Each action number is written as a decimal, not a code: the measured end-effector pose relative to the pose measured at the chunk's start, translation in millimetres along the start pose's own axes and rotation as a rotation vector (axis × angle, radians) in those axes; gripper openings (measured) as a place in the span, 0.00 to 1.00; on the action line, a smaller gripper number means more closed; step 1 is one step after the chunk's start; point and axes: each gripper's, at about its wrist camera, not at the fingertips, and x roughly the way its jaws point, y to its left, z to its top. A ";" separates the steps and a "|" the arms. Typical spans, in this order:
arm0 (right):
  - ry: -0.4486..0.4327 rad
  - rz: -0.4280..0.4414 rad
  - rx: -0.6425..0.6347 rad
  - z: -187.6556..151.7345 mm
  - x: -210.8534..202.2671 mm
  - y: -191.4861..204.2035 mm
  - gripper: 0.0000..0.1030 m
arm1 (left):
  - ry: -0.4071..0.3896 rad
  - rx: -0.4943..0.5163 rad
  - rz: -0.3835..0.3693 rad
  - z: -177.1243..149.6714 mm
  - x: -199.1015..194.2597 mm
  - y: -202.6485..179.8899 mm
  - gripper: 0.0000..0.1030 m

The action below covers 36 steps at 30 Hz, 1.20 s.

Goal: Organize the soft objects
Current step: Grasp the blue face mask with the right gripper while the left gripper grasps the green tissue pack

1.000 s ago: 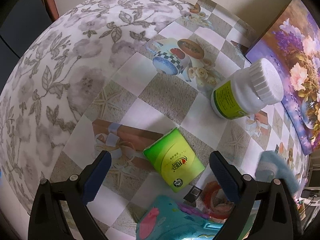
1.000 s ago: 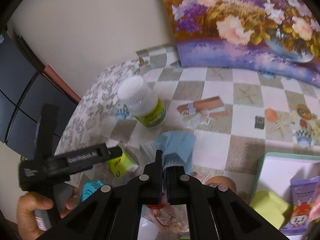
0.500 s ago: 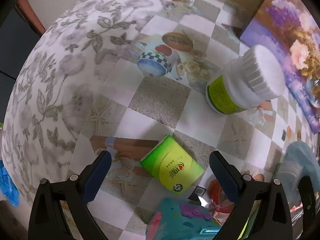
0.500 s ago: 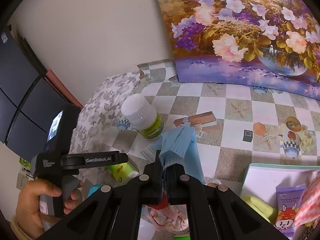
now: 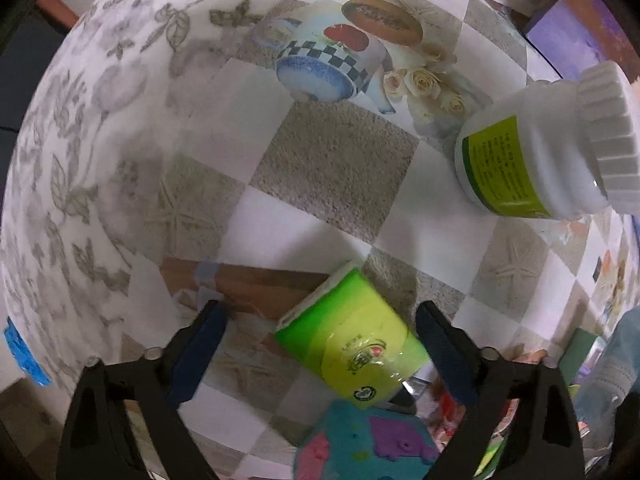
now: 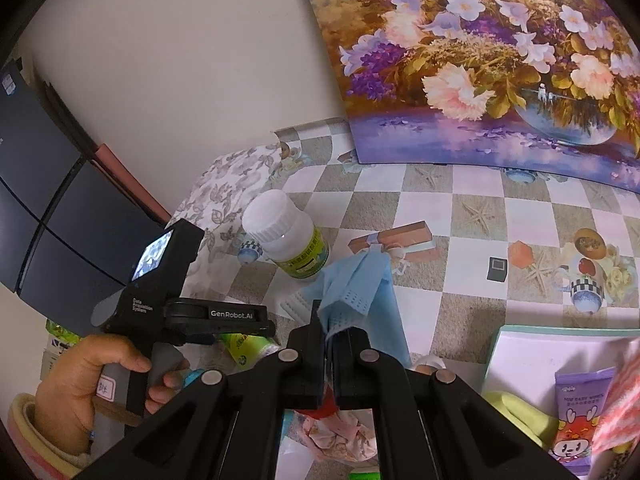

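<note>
A green tissue pack (image 5: 352,336) lies on the checked tablecloth, between the fingers of my open left gripper (image 5: 320,344), which hovers just above it. The pack also shows in the right wrist view (image 6: 246,346) under the left gripper's body (image 6: 180,308). My right gripper (image 6: 335,330) is shut on a blue face mask (image 6: 360,284) and holds it up above the table; the mask hangs folded over the fingers. The mask's edge shows at the right of the left wrist view (image 5: 616,360).
A white bottle with a green label (image 5: 552,152) (image 6: 290,236) stands close by. A teal toy (image 5: 360,448) lies under the left gripper. A green-rimmed tray (image 6: 520,344) at the right holds a wipes pack (image 6: 576,420) and a yellow sponge (image 6: 520,412). A flower painting (image 6: 500,60) leans on the wall.
My right gripper has lifted the blue mask off the table and moved up. My left gripper has come down closer over the green tissue pack.
</note>
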 end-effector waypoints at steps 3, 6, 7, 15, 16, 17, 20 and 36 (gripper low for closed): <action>0.009 0.001 0.014 -0.7 1.8 -3.5 0.03 | -0.001 -0.002 0.010 5.7 -0.8 -0.5 0.74; 0.007 0.004 0.021 -1.3 -0.6 -5.5 0.02 | -0.025 0.006 -0.005 9.6 -9.3 0.3 0.54; 0.003 0.007 0.024 -1.1 -2.9 -6.4 0.02 | -0.023 -0.001 -0.024 9.5 -11.8 4.4 0.49; -0.029 0.018 0.043 2.5 -25.5 -12.4 0.03 | -0.071 -0.019 -0.059 8.5 -33.9 14.9 0.33; -0.032 0.018 0.043 2.8 -27.9 -12.9 0.03 | -0.078 -0.021 -0.063 9.1 -37.4 16.2 0.32; -0.035 0.018 0.043 3.1 -30.4 -13.4 0.02 | -0.085 -0.019 -0.063 8.9 -42.3 13.0 0.28; -0.045 0.025 0.046 3.7 -37.6 -15.5 0.03 | -0.110 -0.012 -0.063 8.3 -53.7 13.5 0.25; -0.033 0.024 0.041 4.4 -38.5 -18.0 0.03 | -0.049 -0.047 -0.092 -4.2 -46.0 35.9 0.43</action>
